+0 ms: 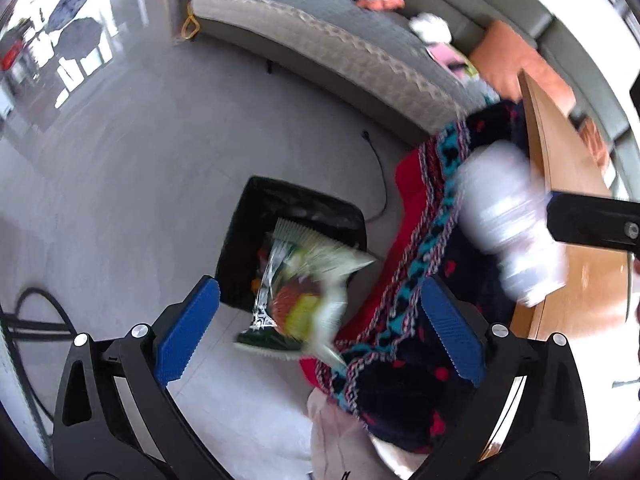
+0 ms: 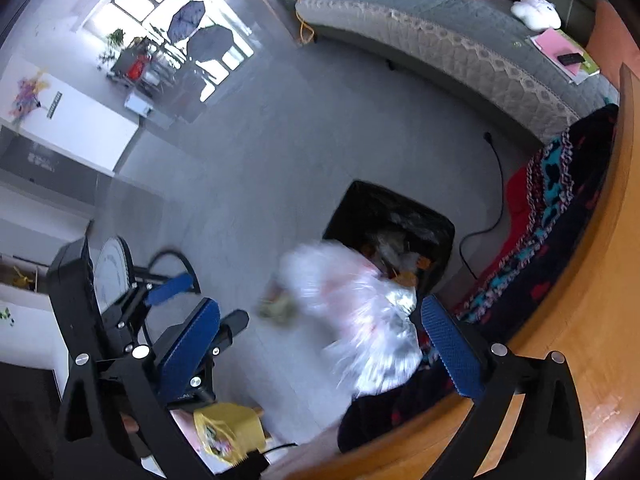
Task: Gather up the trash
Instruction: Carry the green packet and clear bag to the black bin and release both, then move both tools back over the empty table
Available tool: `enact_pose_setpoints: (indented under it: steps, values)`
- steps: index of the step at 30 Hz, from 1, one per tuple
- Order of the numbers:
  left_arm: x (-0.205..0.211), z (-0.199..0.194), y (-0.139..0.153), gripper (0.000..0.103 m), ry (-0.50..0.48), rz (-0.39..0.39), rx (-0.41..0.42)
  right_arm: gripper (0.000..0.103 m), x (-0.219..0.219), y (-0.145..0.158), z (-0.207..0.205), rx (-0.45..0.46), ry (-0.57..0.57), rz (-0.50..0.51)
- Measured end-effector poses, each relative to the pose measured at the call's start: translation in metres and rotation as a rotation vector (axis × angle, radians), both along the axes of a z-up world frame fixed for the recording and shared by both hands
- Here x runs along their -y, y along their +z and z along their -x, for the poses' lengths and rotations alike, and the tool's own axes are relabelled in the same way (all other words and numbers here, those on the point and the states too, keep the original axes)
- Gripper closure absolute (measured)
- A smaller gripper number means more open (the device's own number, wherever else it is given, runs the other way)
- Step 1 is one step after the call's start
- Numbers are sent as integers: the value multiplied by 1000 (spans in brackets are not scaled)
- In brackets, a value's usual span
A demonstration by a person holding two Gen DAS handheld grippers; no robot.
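Above one bin (image 1: 288,216), two wrappers (image 1: 304,280)

No text or label can be read anywhere

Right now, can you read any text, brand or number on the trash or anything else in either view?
None legible.
Snack wrapper between the open left gripper's fingers: print motion-blurred.
White plastic wrapper at the open right gripper: blurred.
Yellow packet on the floor: print too small.

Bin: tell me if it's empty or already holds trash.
Holds trash. The bin is open-topped with a black liner, and wrappers lie piled inside; how full, cannot tell.
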State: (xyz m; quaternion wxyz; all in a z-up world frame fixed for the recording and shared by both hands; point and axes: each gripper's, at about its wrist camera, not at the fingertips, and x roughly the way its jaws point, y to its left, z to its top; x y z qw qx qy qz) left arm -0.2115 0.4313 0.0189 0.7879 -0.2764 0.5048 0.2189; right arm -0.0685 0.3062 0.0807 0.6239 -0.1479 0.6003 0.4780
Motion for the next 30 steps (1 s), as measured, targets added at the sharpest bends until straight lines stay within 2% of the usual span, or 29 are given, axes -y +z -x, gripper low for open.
enact_pose_setpoints:
  steps: [3,13,19,30]
  values:
    - [-12,1,-3,6,28,32,-7,2,-3,1,-3,-2,-3,-6]
    - [-14,-5,-5,6,37,28,-22,2,9,5,-11,2,-38,-12]
    - [-6,-15,1,6,-3,16,-9,2,29,13,-19,4,-87,-34]
    - [24,-55,14,6,-147,7,31,2,91,19,-37,26,-235,-47]
